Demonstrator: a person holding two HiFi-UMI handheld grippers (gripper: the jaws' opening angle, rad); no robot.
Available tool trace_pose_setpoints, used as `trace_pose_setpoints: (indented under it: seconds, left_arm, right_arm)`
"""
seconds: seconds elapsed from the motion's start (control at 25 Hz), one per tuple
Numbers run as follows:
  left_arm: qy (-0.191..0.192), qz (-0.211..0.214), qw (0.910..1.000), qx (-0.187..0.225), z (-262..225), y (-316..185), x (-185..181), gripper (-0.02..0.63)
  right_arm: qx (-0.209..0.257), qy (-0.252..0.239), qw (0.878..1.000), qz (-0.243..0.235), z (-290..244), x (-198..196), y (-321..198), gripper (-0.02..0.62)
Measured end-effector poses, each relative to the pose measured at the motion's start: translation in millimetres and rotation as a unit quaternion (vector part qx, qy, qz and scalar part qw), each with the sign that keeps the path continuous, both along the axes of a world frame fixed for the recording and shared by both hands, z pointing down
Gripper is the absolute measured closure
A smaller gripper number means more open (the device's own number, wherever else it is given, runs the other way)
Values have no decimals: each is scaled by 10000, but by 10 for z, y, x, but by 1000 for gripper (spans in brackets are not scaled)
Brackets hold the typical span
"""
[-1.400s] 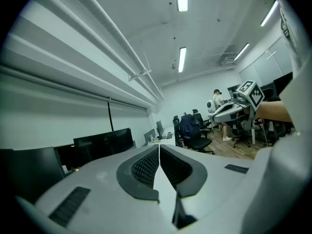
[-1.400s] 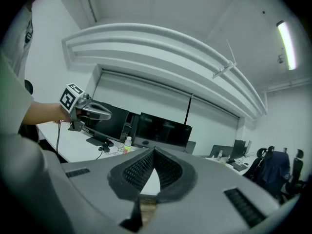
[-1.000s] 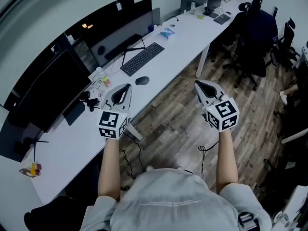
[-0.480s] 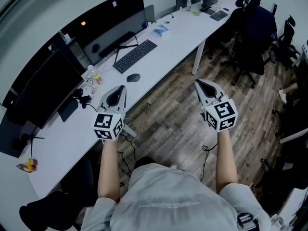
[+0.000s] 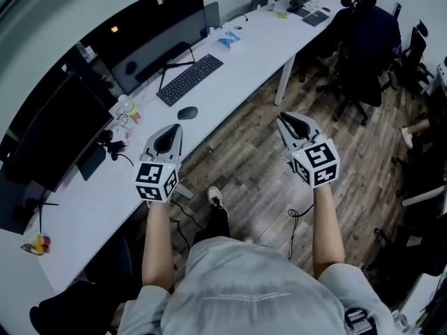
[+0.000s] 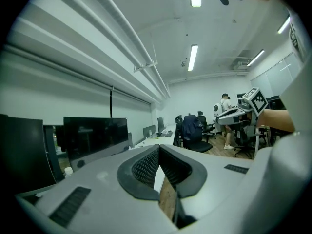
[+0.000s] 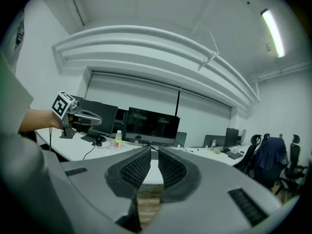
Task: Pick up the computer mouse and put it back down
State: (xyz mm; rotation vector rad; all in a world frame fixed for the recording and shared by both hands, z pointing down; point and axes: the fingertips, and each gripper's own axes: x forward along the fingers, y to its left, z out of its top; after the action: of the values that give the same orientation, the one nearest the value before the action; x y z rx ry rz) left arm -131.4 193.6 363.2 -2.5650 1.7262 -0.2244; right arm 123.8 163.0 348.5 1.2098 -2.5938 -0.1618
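Note:
The dark computer mouse (image 5: 187, 112) lies on the long white desk (image 5: 258, 51), just in front of a black keyboard (image 5: 190, 79). My left gripper (image 5: 173, 129) hovers over the desk's front edge, a short way nearer than the mouse, shut and holding nothing. In its own view, the left gripper's (image 6: 158, 149) pads meet at the tips. My right gripper (image 5: 283, 118) hangs over the wooden floor (image 5: 251, 166), well right of the mouse. The right gripper's (image 7: 151, 152) pads stand shut on nothing, with only a thin slit between them.
Black monitors (image 5: 157, 37) line the back of the desk, with another (image 5: 59, 135) at the left. A small bottle (image 7: 117, 139) and cables sit near the left monitor. Office chairs (image 5: 367, 37) stand at the far right. A shoe (image 5: 215, 198) shows below the desk edge.
The desk, keyboard and mouse have slid up and to the left in the head view. A foot has come into sight on the floor. Both grippers stay shut and hold much the same pose.

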Motion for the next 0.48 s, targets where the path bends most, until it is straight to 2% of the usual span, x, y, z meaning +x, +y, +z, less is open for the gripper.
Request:
trace_pose_setpoints:
  seconds: [0.2, 0.48]
  left_arm:
    - [80, -142, 9999, -54, 180, -502, -220, 592]
    - [-71, -313, 9994, -150, 269, -1361, -615, 592]
  right_arm:
    - [-64, 215, 9997, -83, 23, -196, -406, 514]
    - [-231, 596, 9971, -407, 106, -682, -1216, 476]
